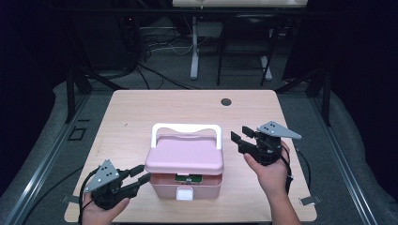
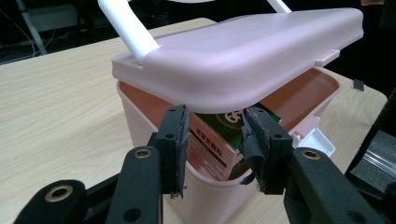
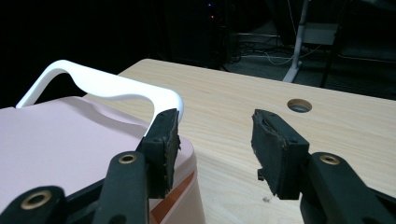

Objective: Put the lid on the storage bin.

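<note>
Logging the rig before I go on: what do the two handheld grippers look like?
Both the left gripper and the right gripper are black, each with two jaws faced in worn dark pads, brass-ringed screw holes, a grey three-cornered plate on top and a black trailing cable. Bare forearms, no sleeves.

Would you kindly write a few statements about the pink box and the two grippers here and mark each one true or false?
1. The lid of the pink box is propped partly open. True.
2. The box is empty. False: a green and white carton sits inside it.
3. The right gripper grips the white handle. False: its jaws are open, beside the handle.
4. The left gripper is open, at the box's left end. True.
5. The table has a round hole near its far edge. True.
</note>
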